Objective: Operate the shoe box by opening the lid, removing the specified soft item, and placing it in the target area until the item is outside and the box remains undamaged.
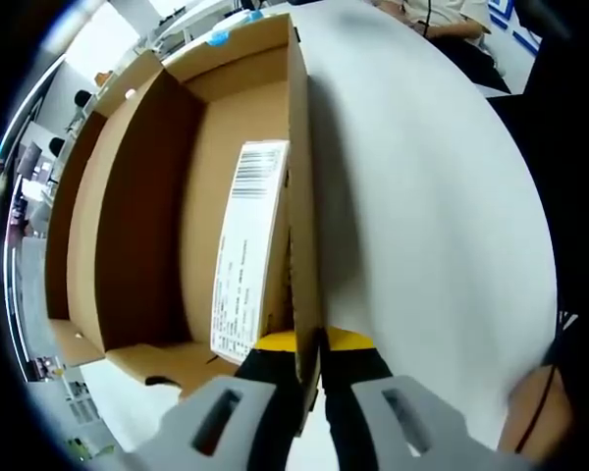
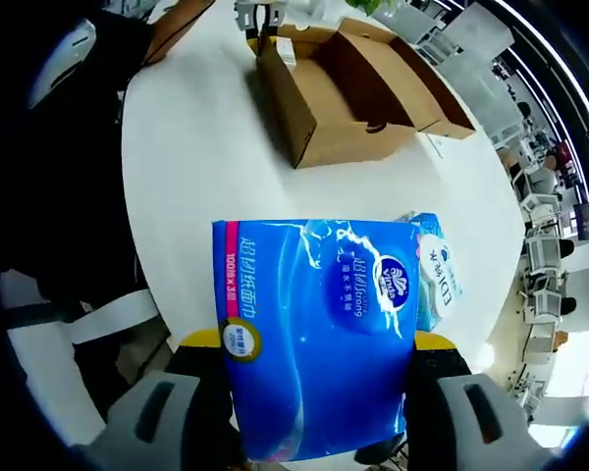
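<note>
Left gripper (image 1: 308,355): jaws closed together on the thin side wall of the cardboard box (image 1: 300,196), one yellow-tipped jaw on each face of the wall, gripping at its near end.

Right gripper (image 2: 319,343): jaws spread wide and clamped on the blue tissue pack (image 2: 319,329), one jaw at each side edge. The pack is held above the table.

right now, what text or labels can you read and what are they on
"Vinda", "Strong", "100抽×3层", "超韧纸面巾": on the blue tissue pack between the right gripper's fingers.
Smaller tissue pack behind it: print too blurred to read.
White shipping label inside the cardboard box: barcode and print too small to read.
</note>
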Motion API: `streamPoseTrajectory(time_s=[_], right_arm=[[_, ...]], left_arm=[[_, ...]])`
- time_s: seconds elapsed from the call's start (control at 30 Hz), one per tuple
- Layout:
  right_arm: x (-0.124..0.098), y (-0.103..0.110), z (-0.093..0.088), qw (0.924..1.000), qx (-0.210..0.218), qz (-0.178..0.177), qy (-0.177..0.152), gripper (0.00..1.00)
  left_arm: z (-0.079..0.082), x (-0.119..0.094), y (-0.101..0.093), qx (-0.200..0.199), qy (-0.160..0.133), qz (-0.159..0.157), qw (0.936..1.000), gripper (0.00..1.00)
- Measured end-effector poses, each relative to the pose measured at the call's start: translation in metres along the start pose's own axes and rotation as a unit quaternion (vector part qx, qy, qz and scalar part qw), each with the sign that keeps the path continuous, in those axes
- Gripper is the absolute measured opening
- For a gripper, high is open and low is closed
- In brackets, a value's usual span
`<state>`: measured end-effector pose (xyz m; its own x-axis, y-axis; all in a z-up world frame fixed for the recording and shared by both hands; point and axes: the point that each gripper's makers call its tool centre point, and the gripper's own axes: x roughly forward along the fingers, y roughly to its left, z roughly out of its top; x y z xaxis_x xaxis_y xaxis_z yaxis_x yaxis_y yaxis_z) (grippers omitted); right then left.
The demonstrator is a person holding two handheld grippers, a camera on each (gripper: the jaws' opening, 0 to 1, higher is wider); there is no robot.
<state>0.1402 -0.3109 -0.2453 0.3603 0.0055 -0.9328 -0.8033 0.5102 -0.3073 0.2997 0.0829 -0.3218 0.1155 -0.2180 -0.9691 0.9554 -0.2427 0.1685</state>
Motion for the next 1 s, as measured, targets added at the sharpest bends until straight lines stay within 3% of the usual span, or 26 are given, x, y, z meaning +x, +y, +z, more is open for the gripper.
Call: streamPoseTrajectory(time_s=[0.23,0.37,0.53,1.0], right_arm=[[0.007,0.000,-0.009,0.9998,-0.019,0.006,0.008,0.71],[0.013,0.000,-0.009,0.9997,-0.018,0.016,-0.004,0.71],[0.023,0.006,-0.012,0.9983,-0.046,0.028,0.022,0.70],[0.044,0.002,-0.019,0.9946,-0.081,0.055,0.034,0.70]], left_arm=[[0.000,0.000,0.000,0.001,0.001,0.001,1.0000,0.05],[0.000,0.000,-0.001,0.002,0.001,0.002,1.0000,0.05],[-0.001,0.000,-0.001,0.003,0.002,0.002,1.0000,0.05],[-0.001,0.000,-0.001,0.002,0.005,0.003,1.0000,0.05]])
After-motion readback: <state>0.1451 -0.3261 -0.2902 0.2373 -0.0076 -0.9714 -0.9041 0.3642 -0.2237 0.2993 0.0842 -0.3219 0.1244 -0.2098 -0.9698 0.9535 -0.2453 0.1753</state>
